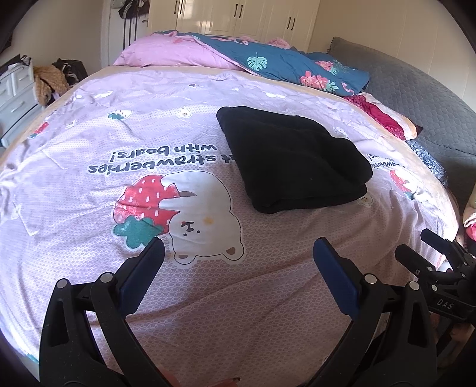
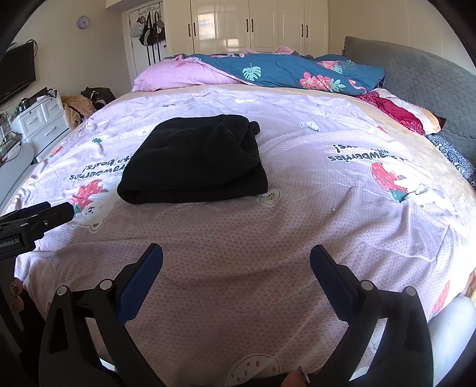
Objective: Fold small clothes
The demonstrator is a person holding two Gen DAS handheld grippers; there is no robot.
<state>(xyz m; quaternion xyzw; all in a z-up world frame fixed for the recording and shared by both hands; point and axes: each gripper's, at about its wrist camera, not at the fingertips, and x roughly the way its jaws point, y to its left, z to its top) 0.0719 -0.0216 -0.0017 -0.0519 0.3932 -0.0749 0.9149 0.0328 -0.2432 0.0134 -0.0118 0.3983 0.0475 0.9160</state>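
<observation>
A black garment (image 1: pixel 293 157) lies folded into a thick rectangle on the lilac bed cover (image 1: pixel 208 297); the right wrist view shows the same garment (image 2: pixel 196 162) left of centre. My left gripper (image 1: pixel 238 247) hovers open over the cover, well short of the garment, nothing between its blue-padded fingers. The right gripper (image 1: pixel 416 244) shows at the right edge of the left wrist view. In its own view my right gripper (image 2: pixel 236 253) is open and empty, also back from the garment. The left gripper's tip (image 2: pixel 59 211) pokes in from the left.
A blue floral quilt (image 2: pixel 285 71) and pink pillow (image 2: pixel 178 76) lie at the far end of the bed. A grey padded headboard (image 2: pixel 422 80) runs along the right. White drawers (image 2: pixel 41 122) and piled clothes (image 2: pixel 78 107) stand left of the bed; wardrobes (image 2: pixel 253 26) behind.
</observation>
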